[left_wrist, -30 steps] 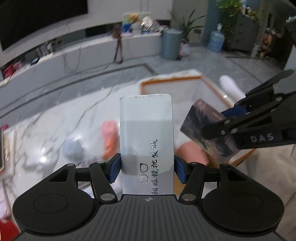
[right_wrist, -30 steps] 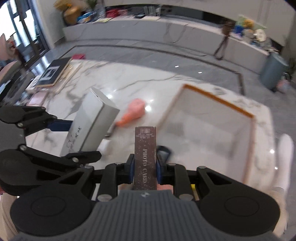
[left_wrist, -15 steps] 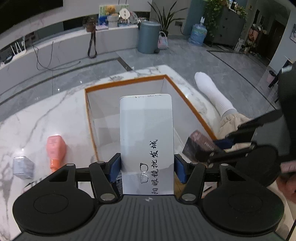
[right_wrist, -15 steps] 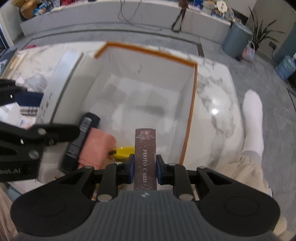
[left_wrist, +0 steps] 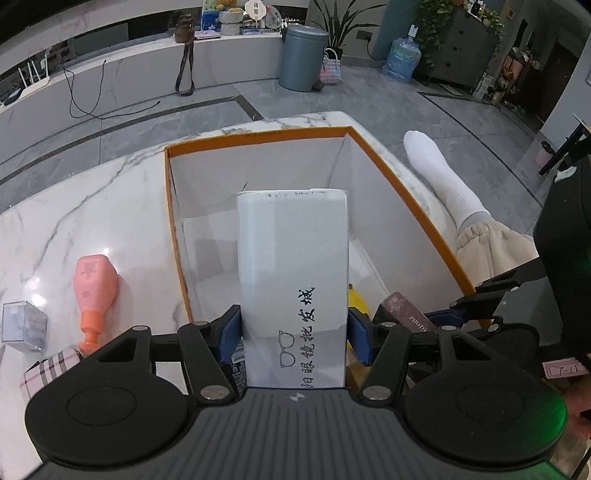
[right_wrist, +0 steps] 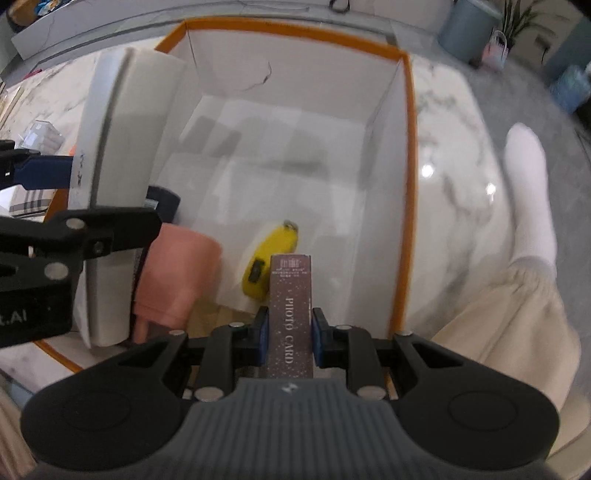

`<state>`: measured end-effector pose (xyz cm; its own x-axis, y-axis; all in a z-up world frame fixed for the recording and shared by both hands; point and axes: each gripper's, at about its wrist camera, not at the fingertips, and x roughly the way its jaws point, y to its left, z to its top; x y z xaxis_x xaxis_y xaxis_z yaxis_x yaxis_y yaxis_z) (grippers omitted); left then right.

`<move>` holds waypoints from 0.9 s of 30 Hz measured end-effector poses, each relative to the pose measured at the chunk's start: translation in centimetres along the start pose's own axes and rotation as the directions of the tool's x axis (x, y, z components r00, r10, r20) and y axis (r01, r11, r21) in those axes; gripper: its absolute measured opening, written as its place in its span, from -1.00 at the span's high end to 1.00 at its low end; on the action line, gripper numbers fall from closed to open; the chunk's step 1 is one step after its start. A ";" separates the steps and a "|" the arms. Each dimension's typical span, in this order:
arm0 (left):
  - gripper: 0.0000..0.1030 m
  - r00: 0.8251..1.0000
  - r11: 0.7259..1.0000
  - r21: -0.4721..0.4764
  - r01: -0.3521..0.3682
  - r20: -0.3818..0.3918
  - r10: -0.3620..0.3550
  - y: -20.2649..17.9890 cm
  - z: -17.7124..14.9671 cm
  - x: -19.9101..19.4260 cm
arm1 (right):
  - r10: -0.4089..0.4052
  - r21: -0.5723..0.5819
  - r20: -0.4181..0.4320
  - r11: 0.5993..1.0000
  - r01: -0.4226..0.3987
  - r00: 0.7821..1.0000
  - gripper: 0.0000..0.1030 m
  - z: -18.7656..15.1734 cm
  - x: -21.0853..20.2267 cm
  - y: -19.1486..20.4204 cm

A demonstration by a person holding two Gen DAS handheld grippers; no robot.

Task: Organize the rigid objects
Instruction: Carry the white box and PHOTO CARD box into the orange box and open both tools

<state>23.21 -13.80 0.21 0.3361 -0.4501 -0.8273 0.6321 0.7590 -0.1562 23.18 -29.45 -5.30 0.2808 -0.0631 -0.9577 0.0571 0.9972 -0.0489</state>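
Note:
My left gripper is shut on a long white glasses case with black printing, held over the near left part of the orange-rimmed white box. My right gripper is shut on a slim brown photo card box, pointing steeply down into the same box. In the right wrist view the white case and the left gripper's fingers show at the left. Inside the box lie a yellow object, a pink item and a dark item.
On the marble table left of the box lie an orange bottle, a clear plastic cube and a plaid item. A person's leg in a white sock is right of the table.
Both grippers swung from over the open table to above the box and sank toward it. Each kept its grip. The right one tilted steeper into the box.

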 end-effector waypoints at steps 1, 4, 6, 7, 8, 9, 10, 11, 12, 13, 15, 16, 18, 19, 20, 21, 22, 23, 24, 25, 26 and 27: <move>-0.33 1.000 1.000 -0.002 -0.001 -0.002 0.001 0.1 0.0 -0.1 | -0.001 -0.007 -0.002 1.000 0.001 1.000 0.58 0.1 0.1 0.1; -0.33 1.000 1.000 -0.018 0.004 -0.004 -0.004 0.5 0.1 -0.3 | 0.000 -0.007 -0.033 1.000 0.000 0.999 0.58 0.4 0.4 0.3; -0.33 1.000 1.000 -0.025 0.006 -0.003 -0.006 0.6 0.2 -0.4 | -0.001 -0.004 -0.055 1.000 0.001 0.998 0.58 0.6 0.6 0.3; -0.33 1.000 1.000 -0.024 0.005 -0.001 -0.005 0.6 0.3 -0.5 | 0.000 -0.005 -0.059 1.000 0.000 0.998 0.58 0.7 0.6 0.4; -0.33 1.000 1.000 -0.024 0.005 0.001 -0.005 0.7 0.3 -0.6 | 0.002 -0.003 -0.058 1.000 -0.002 0.998 0.58 0.7 0.6 0.3; -0.33 1.000 1.000 -0.026 0.006 0.003 -0.006 0.7 0.4 -0.6 | 0.003 0.001 -0.053 1.000 -0.002 0.999 0.57 0.7 0.4 0.2; -0.33 1.000 1.000 -0.028 0.009 0.001 -0.009 0.7 0.5 -0.6 | -0.002 0.003 -0.046 1.000 0.002 0.999 0.57 0.8 0.2 0.0; -0.33 1.000 0.999 -0.032 0.013 -0.001 -0.013 0.7 0.6 -0.5 | -0.005 0.002 -0.039 1.000 0.005 0.999 0.56 0.8 0.0 -0.1; -0.33 1.000 0.999 -0.036 0.016 -0.002 -0.016 0.8 0.6 -0.5 | -0.006 0.000 -0.034 1.000 0.006 0.999 0.56 0.8 -0.1 -0.1; -0.33 1.000 0.999 -0.039 0.018 -0.003 -0.018 0.7 0.6 -0.4 | -0.005 0.001 -0.030 1.000 0.005 1.000 0.57 1.0 -0.3 -0.2; -0.33 1.000 0.999 -0.047 0.022 -0.002 -0.022 0.7 0.8 -0.3 | 0.006 0.001 -0.005 1.000 -0.006 1.000 0.64 1.1 -1.1 -0.5; -0.33 1.000 0.998 -0.056 0.025 -0.003 -0.025 0.6 1.0 -0.2 | 0.009 0.001 0.018 1.000 -0.009 1.000 0.69 1.2 -1.5 -0.6; -0.33 0.999 0.996 -0.083 0.040 -0.004 -0.040 0.5 1.5 0.1 | -0.008 -0.006 0.079 1.000 0.008 0.997 0.69 1.4 -2.7 -1.0; -0.33 0.998 0.993 -0.104 0.056 -0.005 -0.057 0.5 1.7 0.2 | -0.023 -0.004 0.109 1.000 0.024 0.994 0.69 1.5 -3.2 -1.2; -0.33 0.997 0.990 -0.122 0.073 -0.007 -0.074 0.3 2.0 0.4 | -0.043 -0.002 0.144 0.999 0.044 0.989 0.69 1.7 -3.9 -1.6; -0.33 0.996 0.986 -0.142 0.091 -0.010 -0.094 0.2 2.3 0.6 | -0.055 0.007 0.171 0.998 0.055 0.984 0.69 1.8 -4.4 -2.0; -0.33 0.993 0.981 -0.159 0.111 -0.015 -0.114 -0.2 2.5 0.9 | -0.064 0.023 0.198 0.998 0.061 0.978 0.69 1.9 -5.0 -2.4; -0.33 0.991 0.977 -0.172 0.126 -0.018 -0.131 -0.5 2.8 1.1 | -0.068 0.040 0.229 0.997 0.060 0.971 0.69 1.9 -5.6 -3.1; -0.33 0.989 0.973 -0.184 0.139 -0.019 -0.145 -0.8 3.0 1.4 | -0.069 0.052 0.250 0.997 0.057 0.966 0.69 2.0 -6.0 -3.6; -0.33 0.988 0.969 -0.196 0.149 -0.019 -0.155 -1.3 3.2 1.8 | -0.071 0.063 0.262 0.996 0.057 0.962 0.69 2.1 -6.3 -4.1; -0.33 0.987 0.965 -0.211 0.153 -0.022 -0.161 -1.5 3.4 2.2 | -0.077 0.071 0.266 0.996 0.060 0.961 0.69 2.1 -6.4 -4.6; -0.33 0.984 0.960 -0.229 0.163 -0.028 -0.173 -1.7 3.6 2.8 | -0.078 0.079 0.270 0.995 0.059 0.960 0.69 2.0 -6.5 -5.1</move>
<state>25.58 -18.07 0.16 0.2019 -0.5618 -0.8023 0.5016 0.7629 -0.4079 22.99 -34.22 1.77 0.5232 -0.1497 -0.8389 0.1493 0.9853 -0.0827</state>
